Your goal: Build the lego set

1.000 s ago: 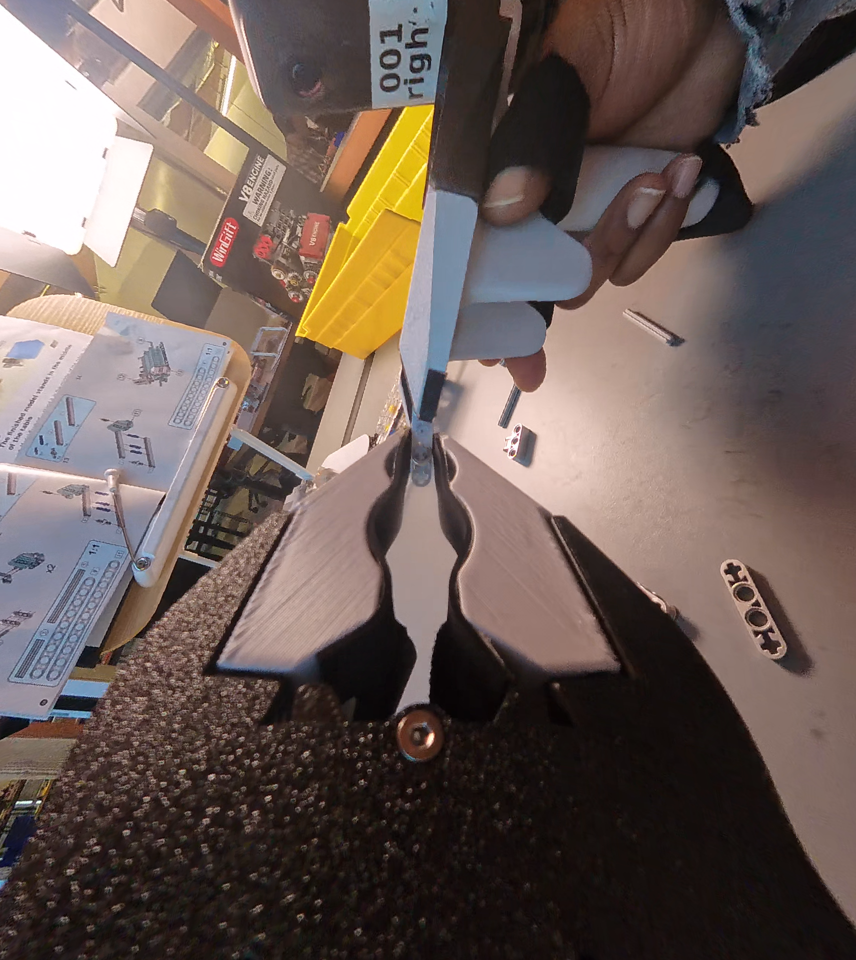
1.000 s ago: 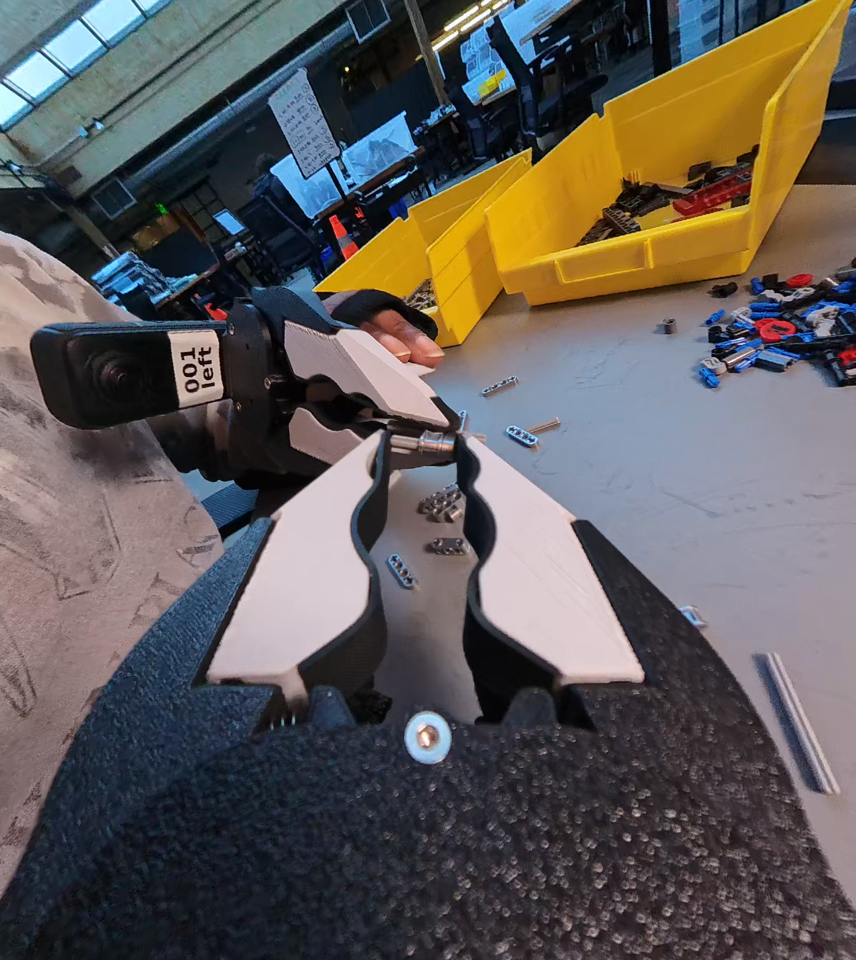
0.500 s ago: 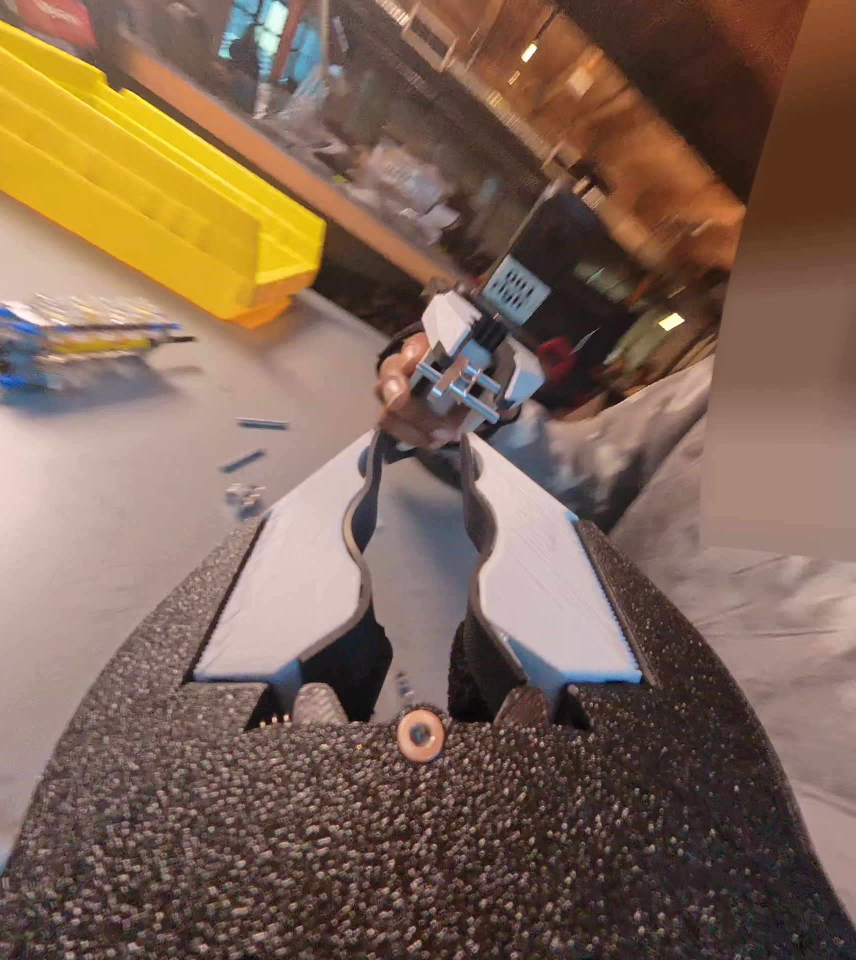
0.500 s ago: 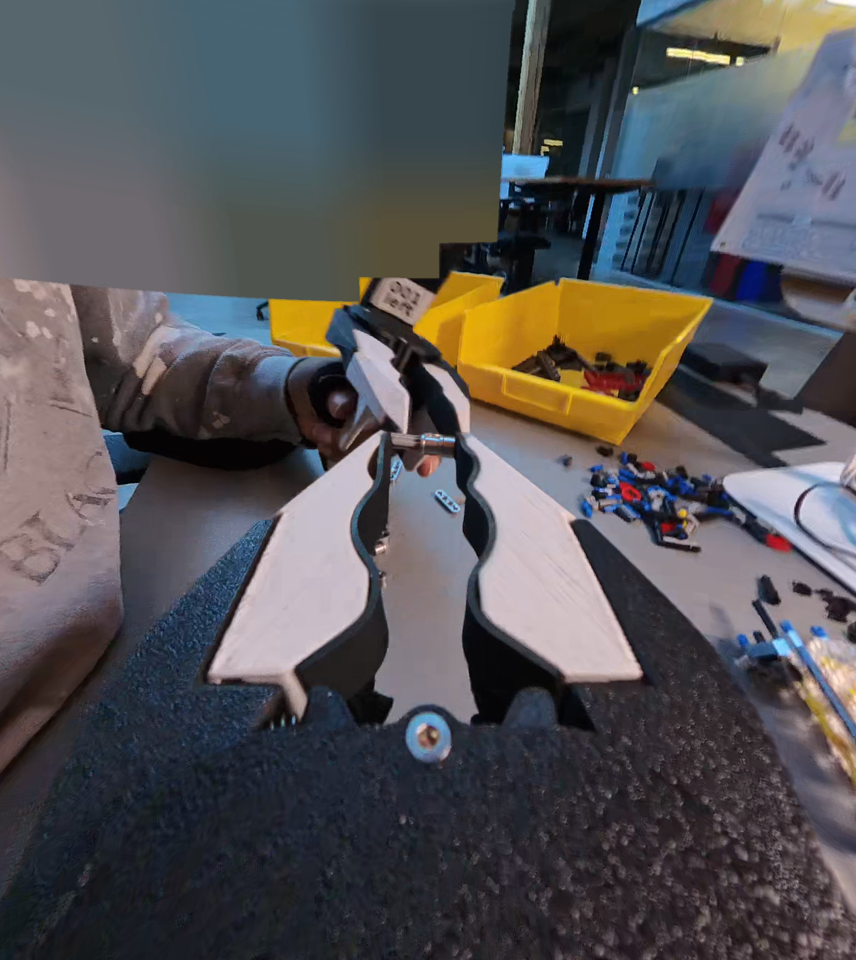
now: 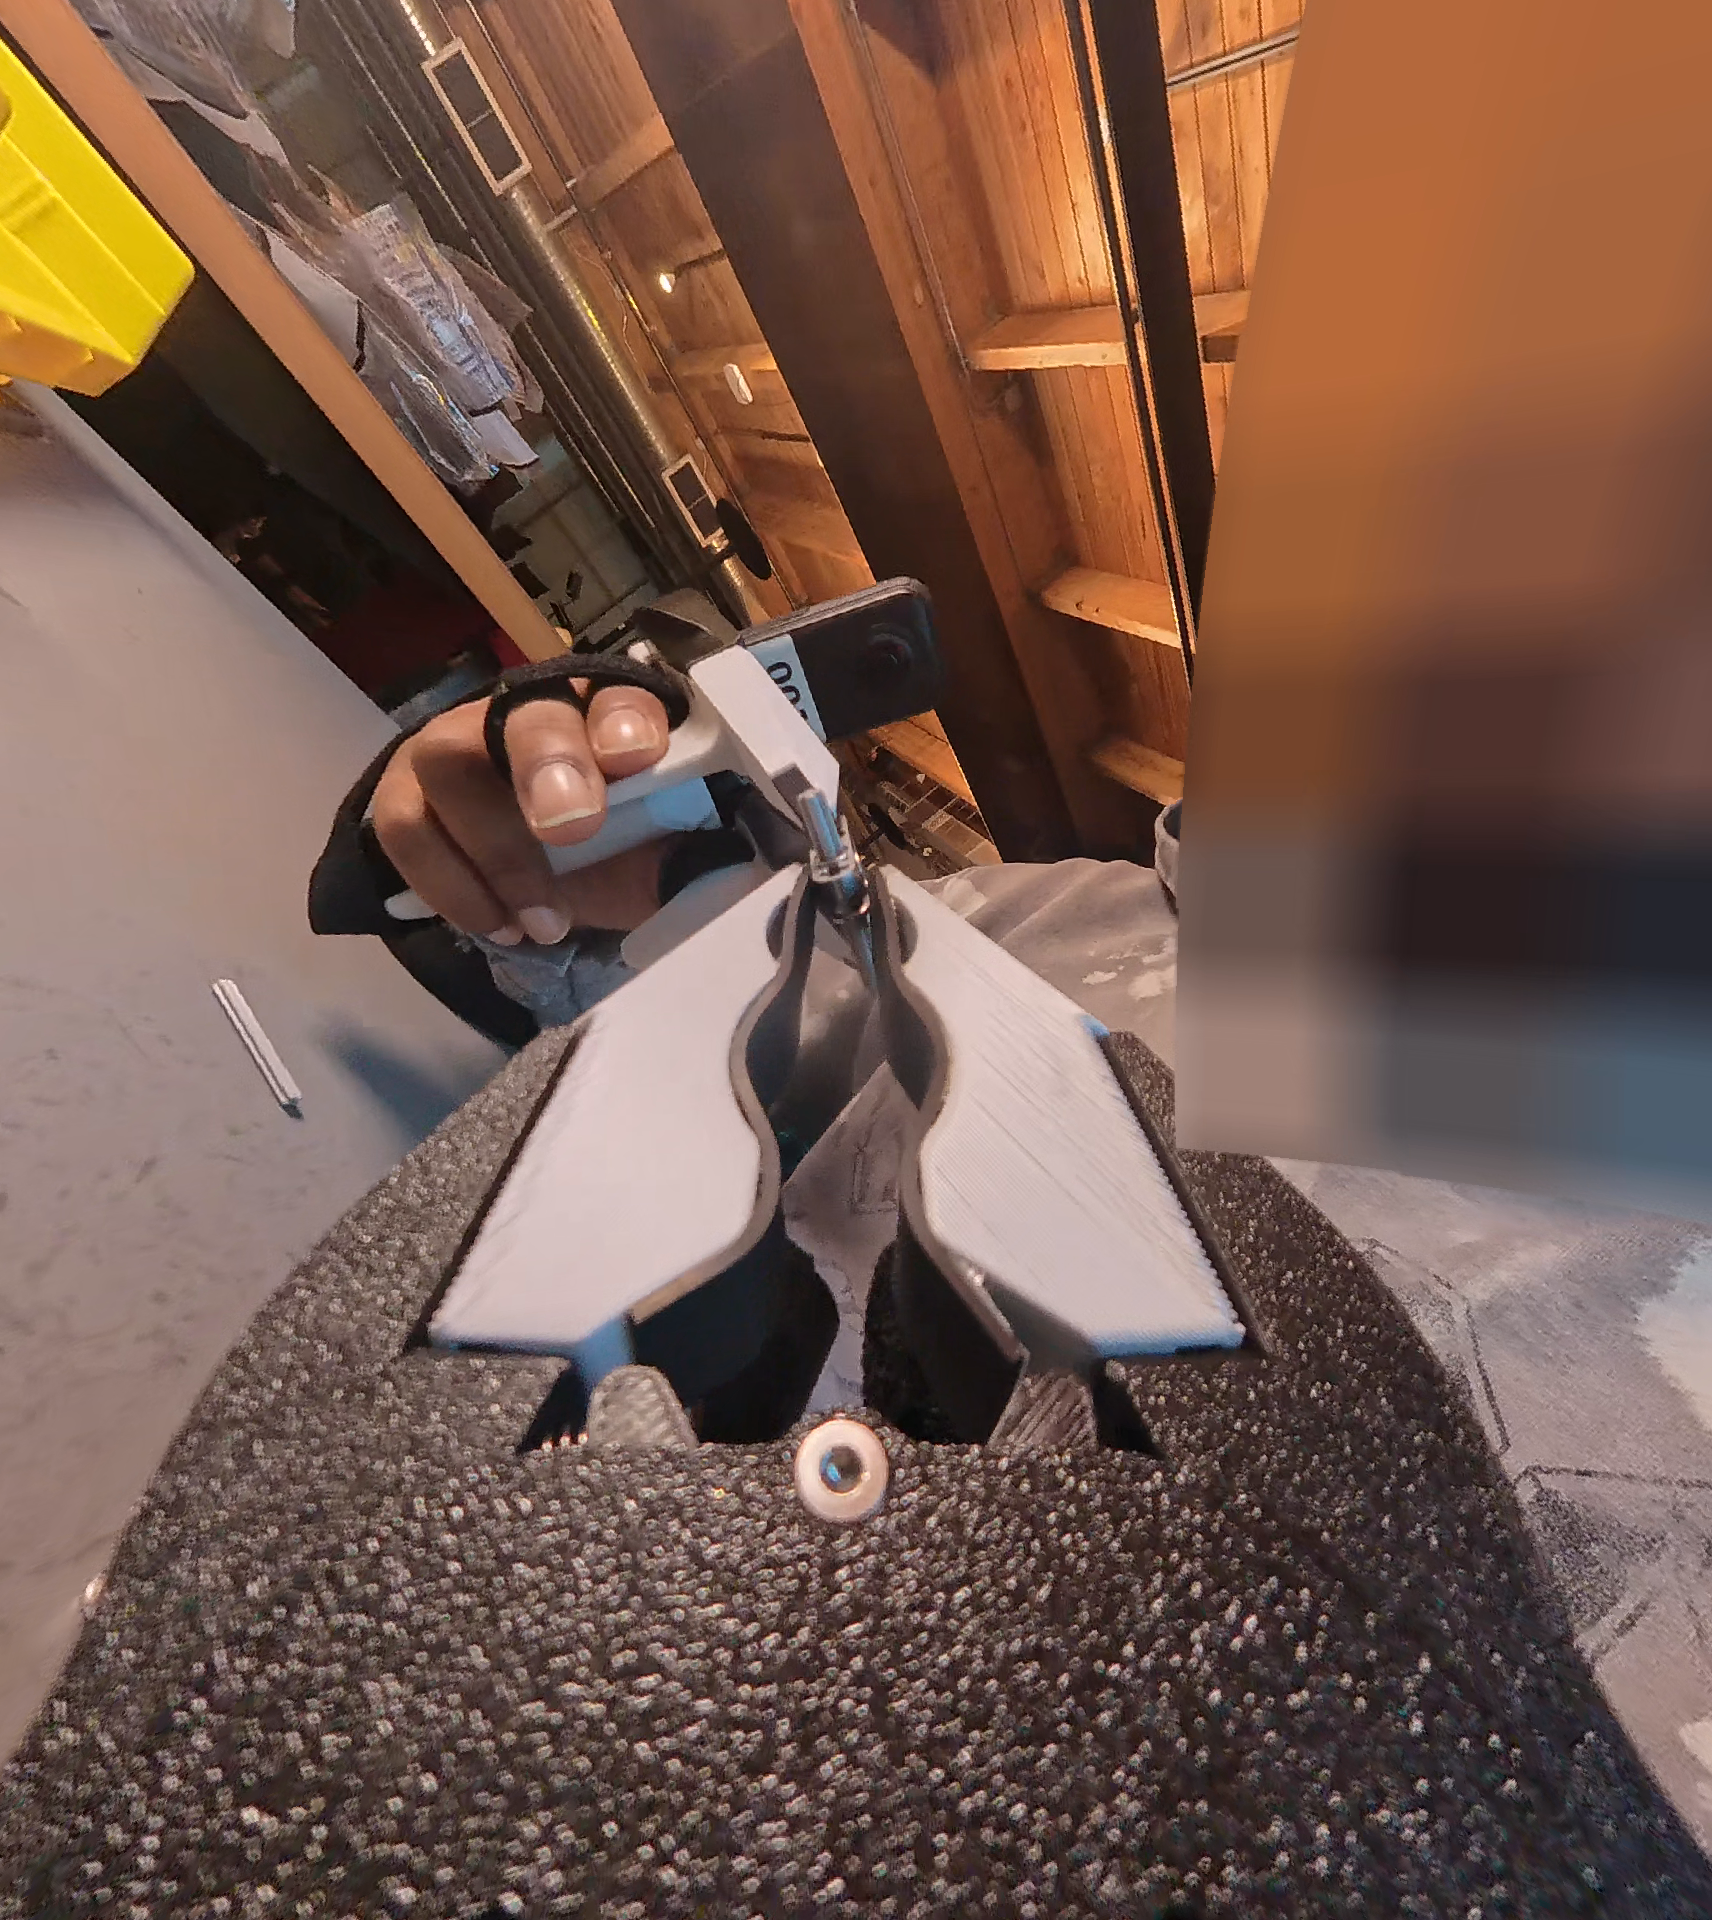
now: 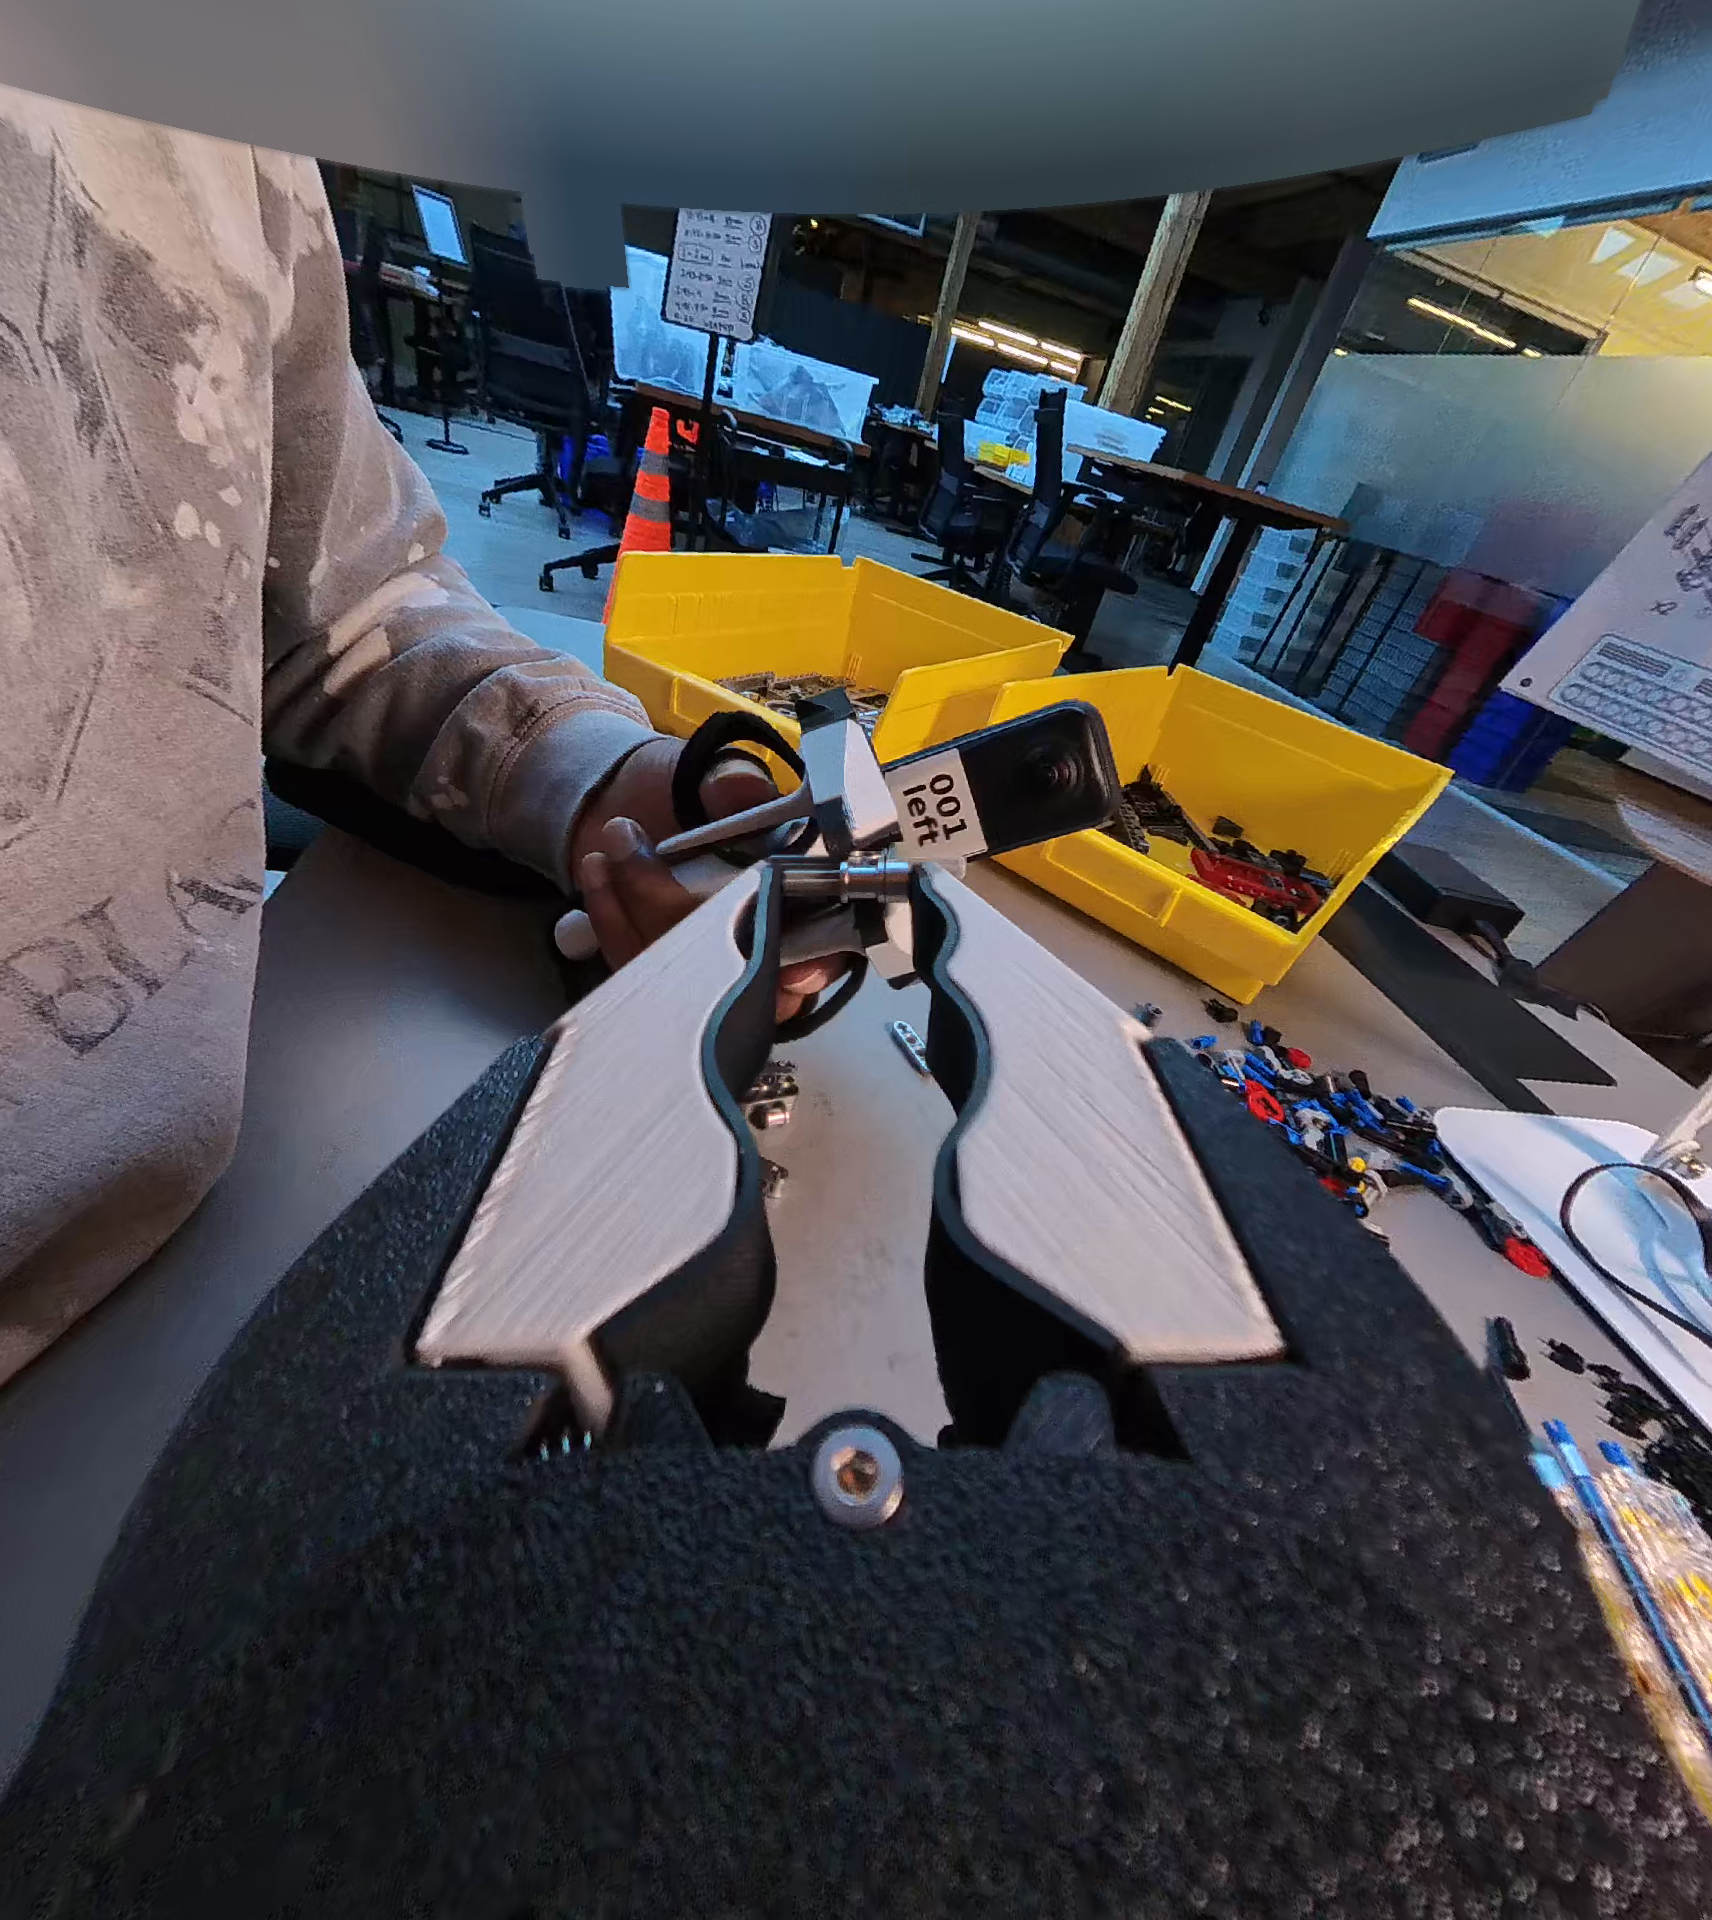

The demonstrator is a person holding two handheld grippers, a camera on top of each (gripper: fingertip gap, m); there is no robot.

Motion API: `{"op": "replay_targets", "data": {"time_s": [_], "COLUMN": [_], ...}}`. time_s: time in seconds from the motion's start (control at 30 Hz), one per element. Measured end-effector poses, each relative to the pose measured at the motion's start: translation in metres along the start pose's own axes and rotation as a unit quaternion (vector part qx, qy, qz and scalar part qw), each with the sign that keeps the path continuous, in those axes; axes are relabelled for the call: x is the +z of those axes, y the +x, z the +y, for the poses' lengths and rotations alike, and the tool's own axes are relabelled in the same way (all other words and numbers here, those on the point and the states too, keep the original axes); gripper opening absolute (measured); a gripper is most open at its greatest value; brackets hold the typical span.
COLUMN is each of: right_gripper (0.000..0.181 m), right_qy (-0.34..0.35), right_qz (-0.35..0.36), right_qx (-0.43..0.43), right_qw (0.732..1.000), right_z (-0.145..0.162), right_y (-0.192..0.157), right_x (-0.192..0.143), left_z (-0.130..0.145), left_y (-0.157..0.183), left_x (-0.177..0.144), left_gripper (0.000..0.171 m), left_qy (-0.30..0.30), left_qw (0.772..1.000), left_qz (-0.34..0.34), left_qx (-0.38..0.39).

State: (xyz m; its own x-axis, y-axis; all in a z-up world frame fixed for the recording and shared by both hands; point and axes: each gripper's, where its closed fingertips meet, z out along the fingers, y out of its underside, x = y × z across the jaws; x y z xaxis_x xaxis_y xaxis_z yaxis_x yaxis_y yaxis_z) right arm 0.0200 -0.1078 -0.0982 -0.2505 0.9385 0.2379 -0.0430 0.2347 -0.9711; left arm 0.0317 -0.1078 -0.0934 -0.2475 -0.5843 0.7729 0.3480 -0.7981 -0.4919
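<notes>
Grey worktable (image 6: 852,1226) strewn with small plastic parts (image 6: 1351,1122), yellow bins (image 6: 1184,831) at its far edge. Both grippers meet in mid-air above it: right gripper (image 6: 844,881) is clamped on a short silver metal axle with collars (image 6: 857,878), and left gripper (image 5: 839,896) pinches the same axle. Nothing looks mated yet, I'd say.

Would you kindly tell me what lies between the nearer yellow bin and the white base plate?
Small blue, black and red parts scattered on the table, seen in the right wrist view.
</notes>
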Motion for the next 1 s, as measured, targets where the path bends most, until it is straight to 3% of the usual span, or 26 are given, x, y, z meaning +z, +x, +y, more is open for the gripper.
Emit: {"op": "replay_targets", "data": {"time_s": [0.27,0.6,1.0], "right_gripper": [0.018,0.022,0.021], "right_qy": [-0.017,-0.028,-0.012], "right_qz": [0.008,-0.029,-0.023], "right_qx": [-0.024,-0.028,-0.007], "right_qw": [1.0,0.999,1.0], "right_z": [0.004,0.006,-0.001], "right_y": [-0.001,-0.015,-0.012], "right_x": [0.001,0.002,0.001], "left_z": [0.005,0.02,0.012], "left_y": [0.0,-0.001,0.003], "left_x": [-0.002,0.001,0.001], "left_gripper": [0.006,0.006,0.006], "left_qy": [-0.025,-0.065,-0.041], "left_qw": [0.999,0.998,0.999], "left_qz": [-0.017,-0.003,0.003], "left_qx": [0.037,-0.003,0.005]}}
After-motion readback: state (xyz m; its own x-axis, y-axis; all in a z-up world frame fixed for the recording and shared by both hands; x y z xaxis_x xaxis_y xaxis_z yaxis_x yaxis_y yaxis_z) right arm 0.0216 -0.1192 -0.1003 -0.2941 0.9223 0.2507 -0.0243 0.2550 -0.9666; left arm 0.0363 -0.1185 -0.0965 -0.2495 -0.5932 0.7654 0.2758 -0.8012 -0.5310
